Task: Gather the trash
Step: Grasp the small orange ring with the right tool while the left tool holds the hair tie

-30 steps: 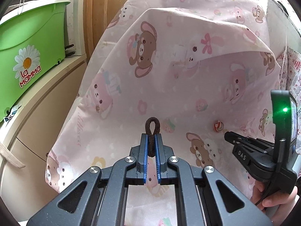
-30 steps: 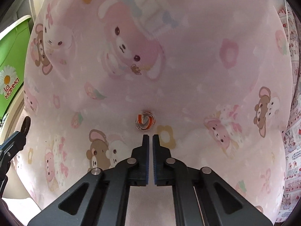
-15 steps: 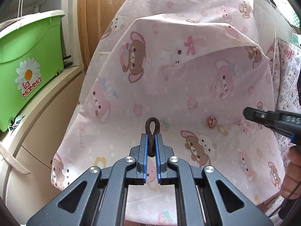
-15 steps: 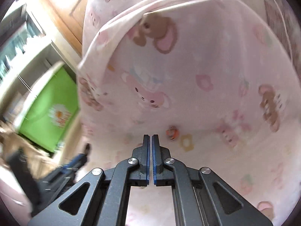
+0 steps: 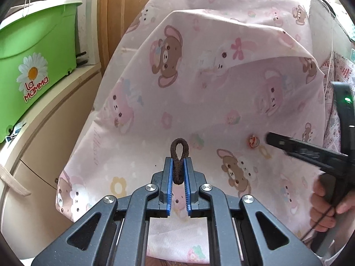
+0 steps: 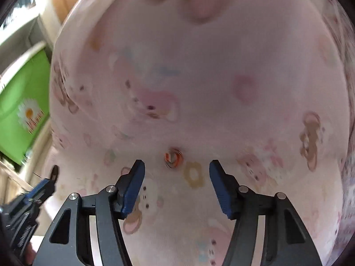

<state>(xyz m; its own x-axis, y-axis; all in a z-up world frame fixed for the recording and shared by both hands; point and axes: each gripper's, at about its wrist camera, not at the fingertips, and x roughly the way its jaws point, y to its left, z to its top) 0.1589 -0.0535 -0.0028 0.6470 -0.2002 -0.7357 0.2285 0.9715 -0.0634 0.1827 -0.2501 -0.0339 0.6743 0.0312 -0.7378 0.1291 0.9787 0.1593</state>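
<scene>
A pink cloth [image 5: 199,102] printed with bears and rabbits fills most of both views, draped over a rounded bulk with a fold running across its upper part. At far left stands a wooden panel [image 5: 111,17], and left of that a pale cabinet [image 5: 44,133] bears a green plastic tub [image 5: 37,51] with a daisy sticker and the words "La Mamma". At the far right edge a second printed fabric [image 5: 335,73] shows beside the pink one.

The left gripper [image 5: 178,170] points down at the cloth from the near side, its blue-lined jaws clamped on a brown hair tie [image 5: 179,155], whose loop stands up past the fingertips. The right gripper [image 6: 176,173] angles down over the cloth to the right of the left one; a hand [image 5: 328,204] grips its handle at the near right. Its jaws are opening, well apart, with nothing pressed between the pads. A small red-and-white scrap [image 6: 173,157], round and crumpled-looking, lies on the cloth just beyond the gap between those fingers, beside a printed yellow flower. The right wrist view is blurred.
</scene>
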